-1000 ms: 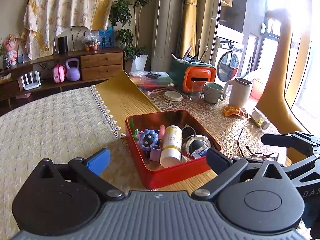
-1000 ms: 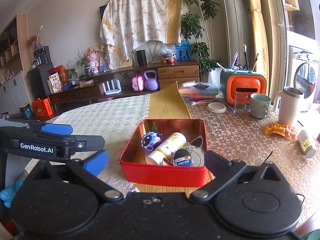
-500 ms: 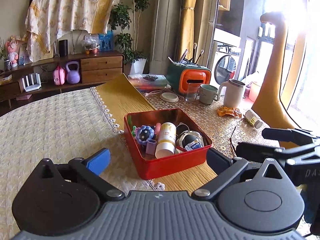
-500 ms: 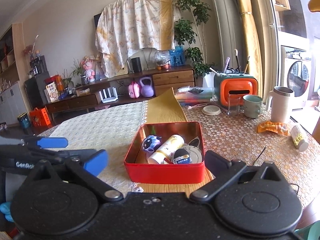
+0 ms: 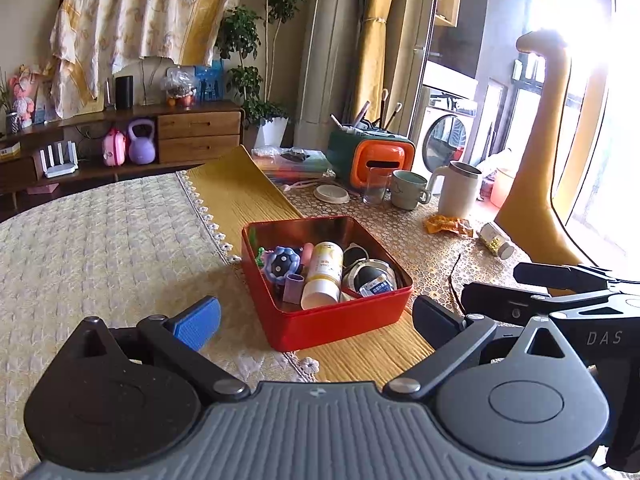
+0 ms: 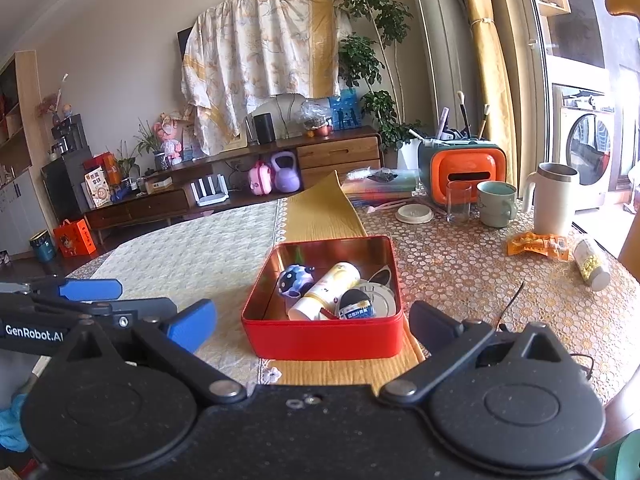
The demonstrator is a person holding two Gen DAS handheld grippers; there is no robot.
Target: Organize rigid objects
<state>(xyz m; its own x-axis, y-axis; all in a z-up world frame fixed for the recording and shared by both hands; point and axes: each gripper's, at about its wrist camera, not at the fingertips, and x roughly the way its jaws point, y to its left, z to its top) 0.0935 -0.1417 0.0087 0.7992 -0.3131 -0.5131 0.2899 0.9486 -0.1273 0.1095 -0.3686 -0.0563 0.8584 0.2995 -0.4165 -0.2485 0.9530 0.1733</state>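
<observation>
A round dining table (image 6: 480,280) fills the lower half of both views. Its left part is covered by a cream quilted cloth (image 5: 100,248), a mustard-yellow runner (image 5: 240,192) crosses the middle, and a honeycomb-patterned lace cover (image 6: 460,264) lies on the right. At frame centre a red tin box (image 6: 324,338) sits on the runner, holding a white-and-yellow bottle (image 6: 326,290), a blue flower-shaped toy (image 6: 295,278) and a round silver tin (image 6: 376,300) (other small pieces are hard to make out).

The left gripper (image 5: 316,316) and the right gripper (image 6: 312,322) both hover just in front of the box, jaws spread wide and holding nothing.

Toward the upper right of the table stand an orange-and-green holder of brushes (image 6: 464,172), a clear glass (image 6: 459,200), a pale green mug (image 6: 496,202) and a white jug (image 6: 556,198). A snack packet (image 6: 536,244) and a small jar (image 6: 592,264) lie near the right edge.

Behind, a wooden sideboard (image 6: 240,184) runs along the wall under a draped floral sheet (image 6: 264,52), beside a tall houseplant (image 6: 372,60).
</observation>
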